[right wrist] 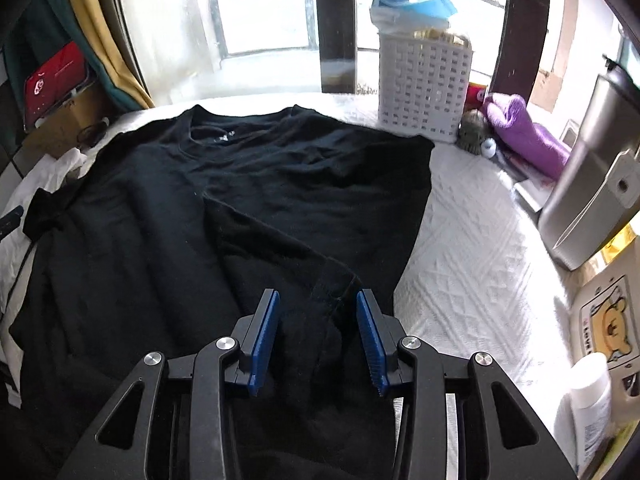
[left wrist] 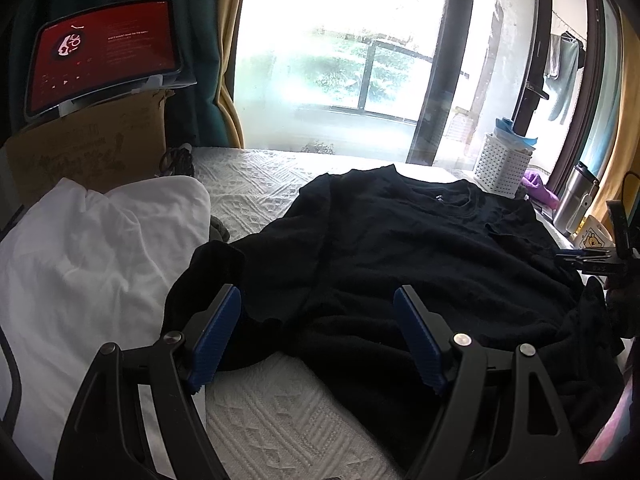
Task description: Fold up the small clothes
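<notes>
A black T-shirt [left wrist: 400, 248] lies spread on the white quilted bed [left wrist: 288, 420], collar toward the window. Its right sleeve [right wrist: 336, 280] is folded in over the body. My right gripper [right wrist: 317, 328] points down at that sleeve's cuff; its blue pads [right wrist: 266, 332] stand partly apart with black cloth between them, and I see no pinch. My left gripper [left wrist: 318, 332] is wide open low over the shirt's left side, near the other sleeve [left wrist: 216, 268], holding nothing. The shirt's lower hem is hidden under both grippers.
A white garment [left wrist: 92, 264] lies left of the shirt. At the back stand a cardboard box [left wrist: 88, 152] with a red-screened tablet [left wrist: 104, 52] and a white basket [right wrist: 424, 84]. Purple cloth [right wrist: 520, 136], a steel flask [right wrist: 592, 184] and a bear mug [right wrist: 608, 320] crowd the right edge.
</notes>
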Tool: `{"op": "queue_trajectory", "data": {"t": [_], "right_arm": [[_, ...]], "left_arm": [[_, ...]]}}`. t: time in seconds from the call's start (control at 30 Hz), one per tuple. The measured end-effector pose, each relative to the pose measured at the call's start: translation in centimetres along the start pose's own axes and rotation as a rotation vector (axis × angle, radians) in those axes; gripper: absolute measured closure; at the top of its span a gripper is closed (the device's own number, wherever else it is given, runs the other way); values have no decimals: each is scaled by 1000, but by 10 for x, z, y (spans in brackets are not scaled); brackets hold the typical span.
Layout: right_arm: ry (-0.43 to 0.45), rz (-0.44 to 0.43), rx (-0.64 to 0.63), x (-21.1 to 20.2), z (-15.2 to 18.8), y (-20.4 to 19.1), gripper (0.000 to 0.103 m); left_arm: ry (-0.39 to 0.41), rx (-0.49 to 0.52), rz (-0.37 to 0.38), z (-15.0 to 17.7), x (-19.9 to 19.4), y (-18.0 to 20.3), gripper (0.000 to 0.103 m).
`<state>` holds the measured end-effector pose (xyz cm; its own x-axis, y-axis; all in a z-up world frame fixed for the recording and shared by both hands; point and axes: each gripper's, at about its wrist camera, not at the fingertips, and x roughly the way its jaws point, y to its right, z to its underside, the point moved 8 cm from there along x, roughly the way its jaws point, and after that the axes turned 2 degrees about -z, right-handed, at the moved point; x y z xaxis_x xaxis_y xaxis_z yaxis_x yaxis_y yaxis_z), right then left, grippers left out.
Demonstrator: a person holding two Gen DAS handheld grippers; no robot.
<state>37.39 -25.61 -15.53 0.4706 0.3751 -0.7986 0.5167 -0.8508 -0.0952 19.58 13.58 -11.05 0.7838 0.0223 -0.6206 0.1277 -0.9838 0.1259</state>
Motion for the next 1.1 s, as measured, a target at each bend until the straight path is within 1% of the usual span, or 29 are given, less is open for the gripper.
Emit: {"op": "queue_trajectory", "data": {"t": [0.1, 0.17, 0.2, 0.23, 0.27, 0.33, 0.43, 0.5, 0.57, 0.67, 0.77, 0.87, 0.9, 0.97, 1.03, 1.07, 1.1], "right_arm": [[-15, -14, 2, 6, 2, -1, 61], [-15, -36, -18, 6, 2, -6, 62], [-13, -41, -36, 5, 2, -11, 65], [-6, -40, -61, 3, 1, -16, 80], [0, -40, -86, 0, 1, -22, 83], [7, -59, -140, -6, 2, -37, 83], [-29, -94, -216, -4, 12, -63, 83], [-44, -93, -244, -2, 19, -71, 83], [-35, -83, -253, -4, 20, -74, 83], [12, -93, -218, -14, 13, -71, 83], [52, -105, -197, -26, 8, -70, 83], [78, -102, -208, -33, 1, -70, 83], [92, -87, -203, -35, -1, -66, 82], [105, -63, -172, -36, -8, -56, 82], [114, -33, -143, -36, -12, -45, 82], [114, -20, -139, -37, -13, -40, 80], [115, -4, -139, -37, -13, -37, 76]], "left_arm": [[0, -4, -5, 1, -1, -3, 24], [0, -7, -10, 1, -1, -5, 24], [-1, -6, -15, 2, -1, -6, 24], [-2, -7, -18, 3, -1, -8, 24], [-4, -7, -21, 3, 0, -9, 24], [-12, -5, -28, 5, 2, -11, 24], [-27, -4, -25, 8, 5, -14, 24], [-38, -14, -13, 10, 7, -17, 24], [-47, -22, -26, 11, 10, -23, 24], [-52, -4, -47, 11, 13, -27, 24], [-48, 45, -43, 10, 15, -27, 24], [-75, 43, 60, 6, 18, -23, 24], [-74, 43, 61, 4, 18, -25, 24], [-67, 68, 31, -3, 19, -29, 24], [-72, 90, 17, -8, 20, -30, 24], [-86, 100, 22, -10, 22, -29, 24], [-95, 107, 17, -11, 24, -29, 24]]}}
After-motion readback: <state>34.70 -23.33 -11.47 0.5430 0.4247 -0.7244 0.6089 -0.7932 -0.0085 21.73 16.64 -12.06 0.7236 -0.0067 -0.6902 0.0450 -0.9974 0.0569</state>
